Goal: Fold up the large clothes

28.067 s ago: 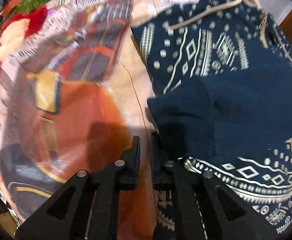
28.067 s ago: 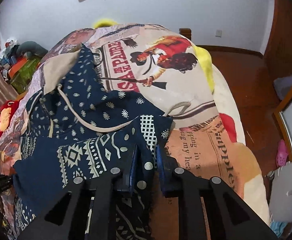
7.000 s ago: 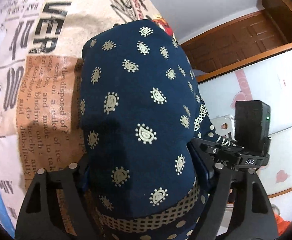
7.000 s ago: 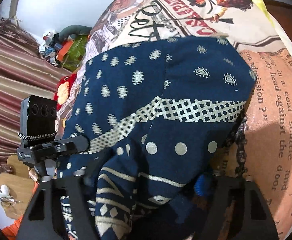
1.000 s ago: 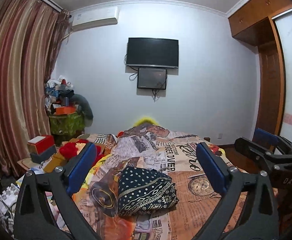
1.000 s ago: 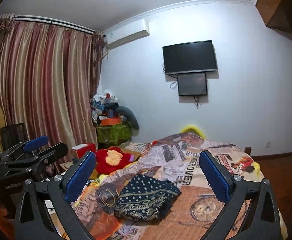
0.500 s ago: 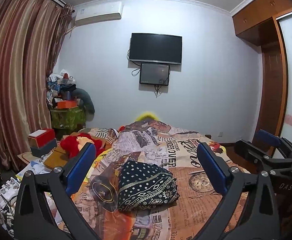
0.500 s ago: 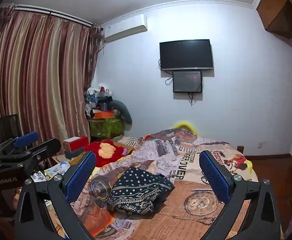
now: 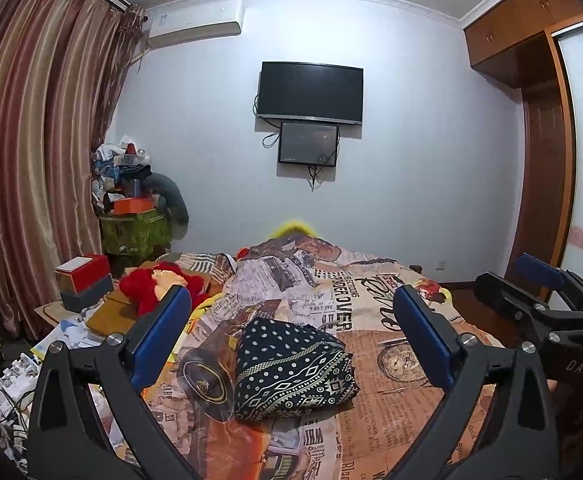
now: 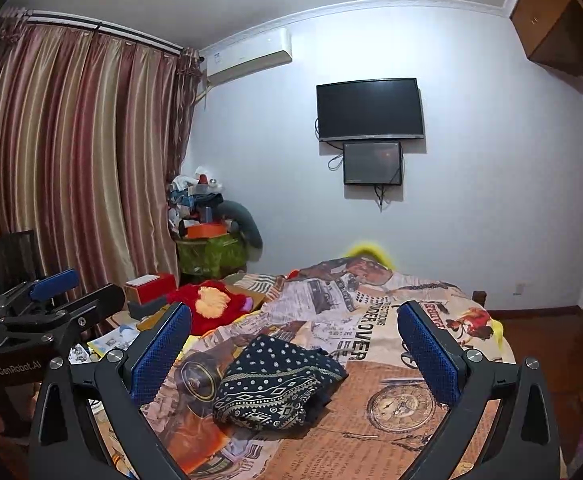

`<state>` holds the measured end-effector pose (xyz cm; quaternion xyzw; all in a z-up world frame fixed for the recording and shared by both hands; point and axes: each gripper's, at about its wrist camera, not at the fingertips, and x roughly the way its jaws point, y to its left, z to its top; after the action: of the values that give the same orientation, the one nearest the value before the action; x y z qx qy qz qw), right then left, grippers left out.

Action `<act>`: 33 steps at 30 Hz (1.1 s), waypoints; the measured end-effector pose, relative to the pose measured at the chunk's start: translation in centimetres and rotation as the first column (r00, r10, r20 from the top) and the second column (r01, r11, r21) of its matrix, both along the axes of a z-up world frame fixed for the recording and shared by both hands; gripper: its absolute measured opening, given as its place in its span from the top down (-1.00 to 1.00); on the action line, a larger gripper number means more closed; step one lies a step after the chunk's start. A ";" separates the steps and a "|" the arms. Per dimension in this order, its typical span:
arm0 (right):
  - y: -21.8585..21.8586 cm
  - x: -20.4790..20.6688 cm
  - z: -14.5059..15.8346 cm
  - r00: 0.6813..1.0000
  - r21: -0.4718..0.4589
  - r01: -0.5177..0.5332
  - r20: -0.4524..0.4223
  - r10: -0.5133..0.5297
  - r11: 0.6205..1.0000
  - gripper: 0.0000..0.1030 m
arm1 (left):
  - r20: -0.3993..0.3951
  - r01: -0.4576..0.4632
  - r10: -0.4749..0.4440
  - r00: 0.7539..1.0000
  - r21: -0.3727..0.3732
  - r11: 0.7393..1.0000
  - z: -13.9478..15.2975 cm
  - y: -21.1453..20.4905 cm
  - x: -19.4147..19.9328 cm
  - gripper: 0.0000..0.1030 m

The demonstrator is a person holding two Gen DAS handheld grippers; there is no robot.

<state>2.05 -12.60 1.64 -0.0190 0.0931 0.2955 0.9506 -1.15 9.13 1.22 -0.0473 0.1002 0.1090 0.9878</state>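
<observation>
A navy garment with a cream pattern (image 9: 291,368) lies folded into a compact bundle on the bed's newspaper-print cover (image 9: 371,320). It also shows in the right wrist view (image 10: 275,384). My left gripper (image 9: 291,340) is wide open and empty, held back above the bed's near end. My right gripper (image 10: 291,350) is wide open and empty too. The right gripper shows at the right edge of the left wrist view (image 9: 539,300); the left gripper shows at the left edge of the right wrist view (image 10: 51,308).
A red plush toy (image 9: 159,284) and a red box (image 9: 83,272) lie left of the bed. A cluttered green stand (image 9: 135,220) and curtains (image 9: 31,160) stand at left. A wall television (image 9: 311,92) hangs ahead; a wooden wardrobe (image 9: 547,160) stands right.
Both grippers have drifted slightly closer to the bed and stay open. The folded garment has not moved.
</observation>
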 end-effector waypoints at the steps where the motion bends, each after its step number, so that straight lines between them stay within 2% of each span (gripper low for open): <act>1: -0.1 0.0 0.1 1.000 0.000 0.000 0.001 0.000 1.000 -1.00 | -0.001 0.002 -0.002 1.000 0.000 1.000 0.0 0.0 0.0 -0.98; 33: 0.4 -0.4 0.1 1.000 0.009 0.014 -0.002 -0.014 1.000 -1.00 | -0.004 0.015 -0.015 1.000 -0.005 1.000 -0.3 0.8 0.2 -0.98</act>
<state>1.65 -12.16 1.78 -0.0139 0.0926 0.2893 0.9527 -0.94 9.94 0.93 -0.0485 0.1026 0.1013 0.9884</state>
